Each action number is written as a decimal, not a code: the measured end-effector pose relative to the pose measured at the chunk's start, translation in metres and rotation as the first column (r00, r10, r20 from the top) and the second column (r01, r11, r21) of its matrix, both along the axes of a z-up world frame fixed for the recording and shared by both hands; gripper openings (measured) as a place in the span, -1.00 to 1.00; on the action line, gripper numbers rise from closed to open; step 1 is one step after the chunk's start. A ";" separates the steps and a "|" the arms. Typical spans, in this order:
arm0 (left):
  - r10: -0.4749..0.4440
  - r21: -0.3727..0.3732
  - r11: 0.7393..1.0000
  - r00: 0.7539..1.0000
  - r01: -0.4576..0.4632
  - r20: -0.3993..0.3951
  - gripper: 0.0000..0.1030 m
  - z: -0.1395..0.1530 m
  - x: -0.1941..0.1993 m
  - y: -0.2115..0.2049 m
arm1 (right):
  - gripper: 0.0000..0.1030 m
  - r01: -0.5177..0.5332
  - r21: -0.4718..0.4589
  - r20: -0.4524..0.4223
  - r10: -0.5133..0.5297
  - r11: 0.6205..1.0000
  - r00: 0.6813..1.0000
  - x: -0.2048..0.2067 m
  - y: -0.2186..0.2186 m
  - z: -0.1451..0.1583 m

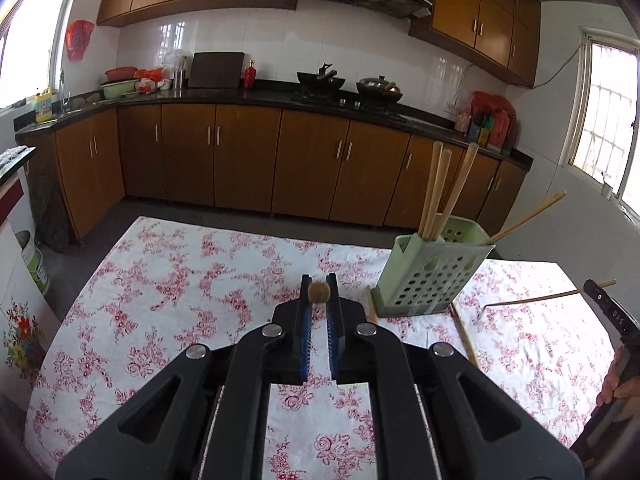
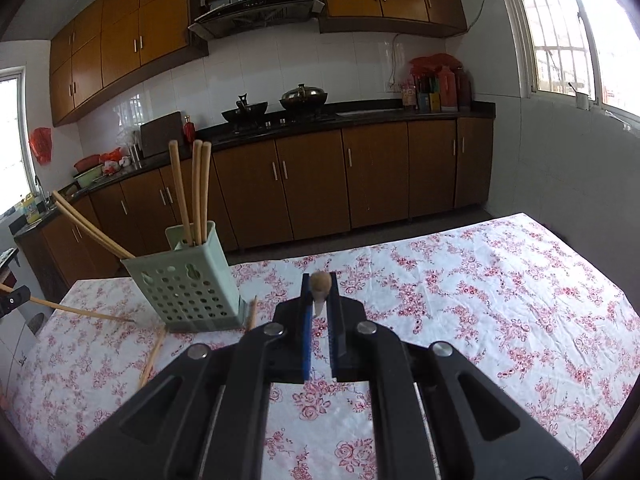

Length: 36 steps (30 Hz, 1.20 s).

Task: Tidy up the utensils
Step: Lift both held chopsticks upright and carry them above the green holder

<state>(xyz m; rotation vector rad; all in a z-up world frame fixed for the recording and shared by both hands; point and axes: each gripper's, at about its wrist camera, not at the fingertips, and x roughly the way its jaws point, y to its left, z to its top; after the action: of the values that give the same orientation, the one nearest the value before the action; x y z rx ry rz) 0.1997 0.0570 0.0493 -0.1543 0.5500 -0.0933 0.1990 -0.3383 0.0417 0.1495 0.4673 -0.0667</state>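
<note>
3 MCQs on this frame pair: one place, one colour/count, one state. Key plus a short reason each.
1. Where does the utensil holder stand?
A. on the kitchen counter
B. on the floral tablecloth
C. on the floor

2. What colour is the holder?
A. pale green
B. red
C. black

3. What is the left gripper doing?
A. standing wide open, nothing in it
B. shut on a spoon
C. shut on a chopstick

Key:
1 B, its base sits on the cloth in both views.
2 A, the perforated walls are light green.
3 C, a round wooden end shows between the closed fingers, and the right wrist view shows the stick running out from that gripper over the table.
</note>
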 end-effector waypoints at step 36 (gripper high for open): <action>-0.211 -0.008 0.976 0.952 0.218 0.219 -0.87 0.105 -0.026 -0.062 | -0.85 -0.224 0.125 0.284 0.182 0.966 0.941 -0.025 0.032 0.130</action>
<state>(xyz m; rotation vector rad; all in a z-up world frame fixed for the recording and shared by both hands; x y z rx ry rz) 0.1738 -0.0052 0.1538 -0.1129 0.3448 -0.3278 0.1737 -0.3067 0.1720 0.2589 0.2118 0.1931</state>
